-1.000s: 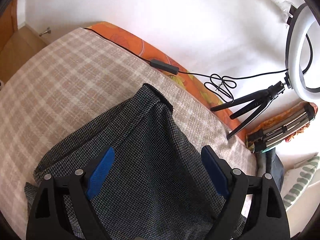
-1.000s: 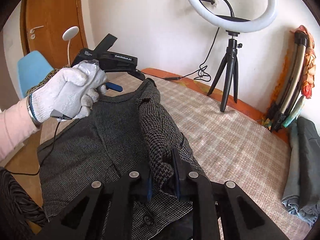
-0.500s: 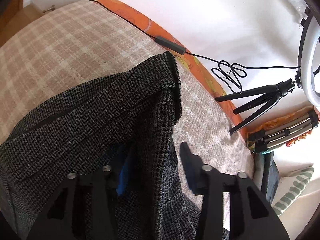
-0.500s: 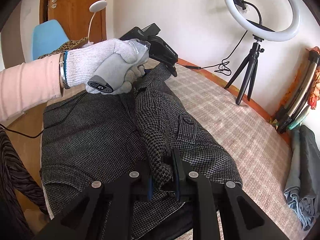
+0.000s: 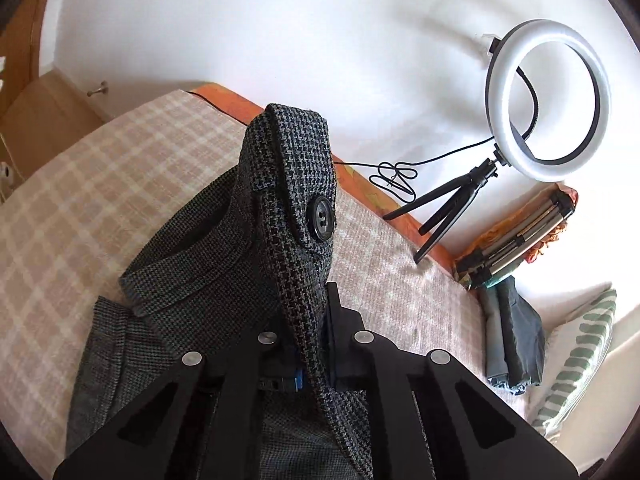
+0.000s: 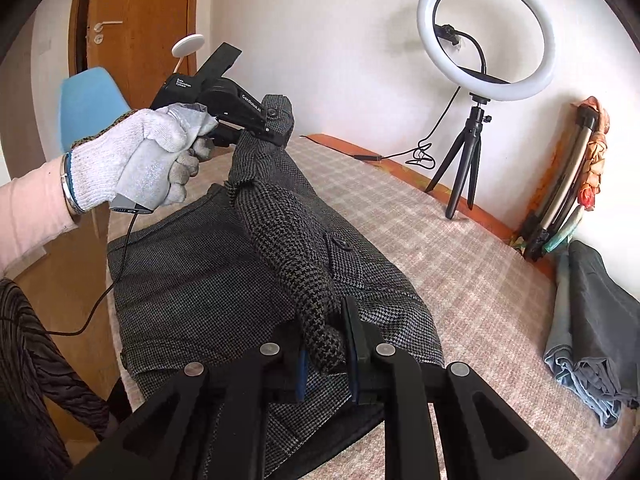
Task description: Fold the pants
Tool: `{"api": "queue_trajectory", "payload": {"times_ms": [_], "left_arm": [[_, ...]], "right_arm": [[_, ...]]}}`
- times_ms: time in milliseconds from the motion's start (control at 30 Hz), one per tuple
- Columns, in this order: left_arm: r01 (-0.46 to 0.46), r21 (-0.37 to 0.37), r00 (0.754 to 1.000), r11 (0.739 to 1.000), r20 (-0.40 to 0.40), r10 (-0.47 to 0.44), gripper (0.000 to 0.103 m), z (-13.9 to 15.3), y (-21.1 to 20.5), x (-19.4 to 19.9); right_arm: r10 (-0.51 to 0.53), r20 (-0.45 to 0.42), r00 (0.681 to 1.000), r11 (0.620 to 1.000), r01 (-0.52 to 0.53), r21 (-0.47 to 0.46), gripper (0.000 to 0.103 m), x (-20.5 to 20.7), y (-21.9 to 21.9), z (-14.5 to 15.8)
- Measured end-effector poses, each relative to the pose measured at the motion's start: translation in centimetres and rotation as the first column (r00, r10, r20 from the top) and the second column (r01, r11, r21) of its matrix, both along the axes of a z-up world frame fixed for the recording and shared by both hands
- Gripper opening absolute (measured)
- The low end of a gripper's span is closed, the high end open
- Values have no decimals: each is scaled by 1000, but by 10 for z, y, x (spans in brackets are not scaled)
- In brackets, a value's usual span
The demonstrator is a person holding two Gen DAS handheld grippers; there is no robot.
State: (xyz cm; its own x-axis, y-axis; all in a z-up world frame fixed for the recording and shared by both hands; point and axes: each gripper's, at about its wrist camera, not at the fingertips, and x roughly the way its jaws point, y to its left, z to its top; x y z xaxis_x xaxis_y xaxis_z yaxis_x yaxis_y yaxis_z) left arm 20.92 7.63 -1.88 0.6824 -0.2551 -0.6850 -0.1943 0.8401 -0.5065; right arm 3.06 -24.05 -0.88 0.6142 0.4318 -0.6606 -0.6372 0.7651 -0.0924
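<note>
Dark grey houndstooth pants (image 6: 192, 280) lie on a beige checked bed cover (image 6: 460, 264). My left gripper (image 5: 310, 344) is shut on the pants' waistband (image 5: 296, 184), which stands up in front of it with a black button (image 5: 320, 216). In the right wrist view the left gripper (image 6: 268, 130), held by a white-gloved hand, lifts that waistband end above the bed. My right gripper (image 6: 326, 340) is shut on a raised fold of the same pants (image 6: 304, 264) near the bed's front. The fold stretches between the two grippers.
A lit ring light on a black tripod (image 6: 486, 32) stands on the bed's far side, with its cable (image 5: 394, 174). Folded grey-blue clothes (image 6: 592, 340) lie at the right. Folded tripods (image 6: 560, 200) lean on the wall. A blue chair (image 6: 88, 108) and wooden door (image 6: 136, 20) are at the left.
My left gripper went from open over the pants to shut on the waistband and lifted it off the bed. My right gripper kept its hold on the fold.
</note>
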Motion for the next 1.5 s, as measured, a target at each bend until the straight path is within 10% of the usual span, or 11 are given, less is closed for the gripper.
{"api": "queue_trajectory", "payload": {"times_ms": [500, 933, 1500], "left_arm": [[-90, -101, 996, 991, -38, 86, 12, -49, 39, -146], [-158, -176, 985, 972, -92, 143, 24, -85, 71, -186], [-104, 28, 992, 994, -73, 105, 17, -79, 50, -231]], "right_arm": [[43, -78, 996, 998, -47, -41, 13, -85, -2, -49], [31, -89, 996, 992, -41, -120, 11, -94, -2, -82], [10, -44, 999, 985, -17, -172, 7, -99, -20, -86]]}}
